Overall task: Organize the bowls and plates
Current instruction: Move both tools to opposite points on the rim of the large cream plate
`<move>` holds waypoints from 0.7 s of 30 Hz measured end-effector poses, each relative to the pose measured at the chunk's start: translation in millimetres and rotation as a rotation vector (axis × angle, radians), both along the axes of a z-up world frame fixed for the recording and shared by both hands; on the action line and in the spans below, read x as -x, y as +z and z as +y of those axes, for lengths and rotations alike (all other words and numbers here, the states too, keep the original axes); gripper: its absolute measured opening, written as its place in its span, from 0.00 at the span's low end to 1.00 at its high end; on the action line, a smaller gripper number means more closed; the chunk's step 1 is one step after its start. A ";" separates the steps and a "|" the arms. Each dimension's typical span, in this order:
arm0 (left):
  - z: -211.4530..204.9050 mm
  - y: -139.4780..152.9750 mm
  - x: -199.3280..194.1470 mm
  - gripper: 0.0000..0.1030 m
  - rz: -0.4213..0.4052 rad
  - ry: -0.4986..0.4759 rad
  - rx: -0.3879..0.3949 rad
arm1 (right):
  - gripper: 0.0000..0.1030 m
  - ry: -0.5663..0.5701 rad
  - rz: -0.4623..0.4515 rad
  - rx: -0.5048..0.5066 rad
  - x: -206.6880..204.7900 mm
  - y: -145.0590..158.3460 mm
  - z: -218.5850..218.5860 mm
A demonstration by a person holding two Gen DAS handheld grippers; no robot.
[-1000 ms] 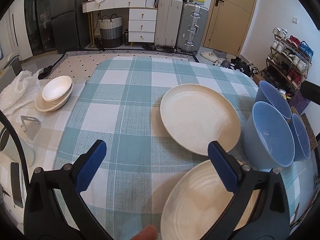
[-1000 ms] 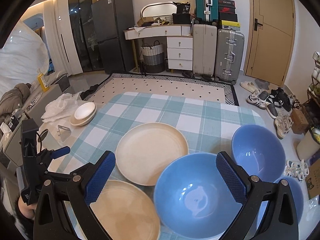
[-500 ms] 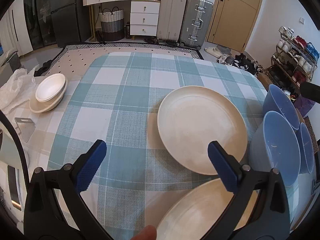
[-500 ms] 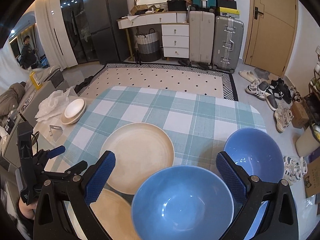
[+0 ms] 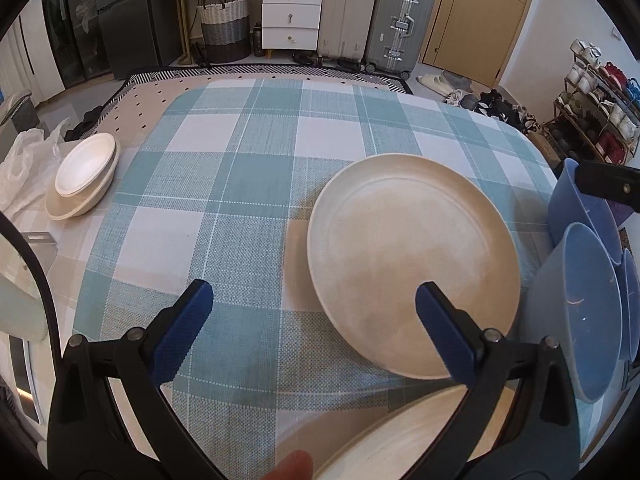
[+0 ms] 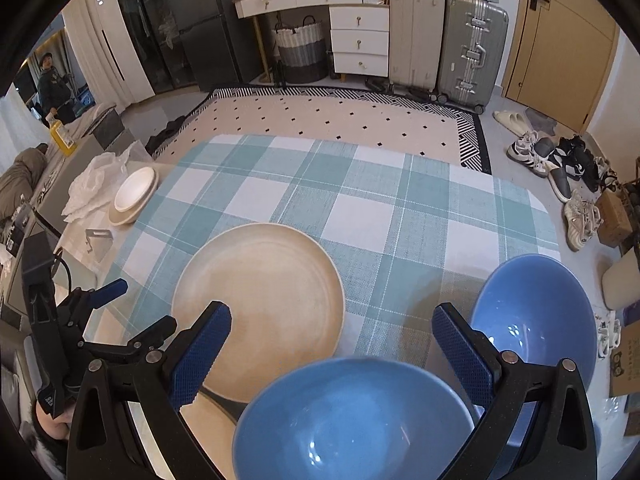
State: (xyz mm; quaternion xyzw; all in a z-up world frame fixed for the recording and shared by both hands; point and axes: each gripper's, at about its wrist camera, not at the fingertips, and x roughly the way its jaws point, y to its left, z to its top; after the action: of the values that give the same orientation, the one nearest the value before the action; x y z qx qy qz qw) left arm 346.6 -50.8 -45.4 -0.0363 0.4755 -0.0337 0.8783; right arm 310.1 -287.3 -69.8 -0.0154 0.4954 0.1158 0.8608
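A cream plate [image 5: 412, 264] lies on the checked tablecloth [image 5: 248, 184], also in the right wrist view [image 6: 264, 296]. A second cream plate [image 5: 400, 440] lies nearer, under my left gripper [image 5: 312, 320], which is open and empty above the cloth. Blue bowls [image 5: 588, 312] stand at the right edge. My right gripper [image 6: 332, 344] is open and empty above the near blue bowl [image 6: 352, 420]; another blue bowl [image 6: 528, 316] sits to its right. The left gripper [image 6: 120, 312] shows at left in the right wrist view.
Small stacked cream bowls [image 5: 80, 176] sit at the table's left edge by a white plastic bag [image 5: 24, 164]. A metal stand [image 6: 98, 240] is near them. Suitcases [image 6: 468, 40], drawers and shoes stand beyond the table.
Both grippers have moved forward and lower over the table; the far plate and bowls now sit closer in view. Both stay open.
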 end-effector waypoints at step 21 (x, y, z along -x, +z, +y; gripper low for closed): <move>-5.7 -29.7 -21.7 0.96 0.079 -0.033 0.020 | 0.79 0.041 0.249 0.031 -58.9 -79.0 12.7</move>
State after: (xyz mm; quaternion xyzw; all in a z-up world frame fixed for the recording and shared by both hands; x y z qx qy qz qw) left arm 368.4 -56.5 -75.0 -0.0384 0.5101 -0.0514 0.8577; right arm 368.9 -274.6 -148.7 -0.0246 0.5997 0.1268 0.7897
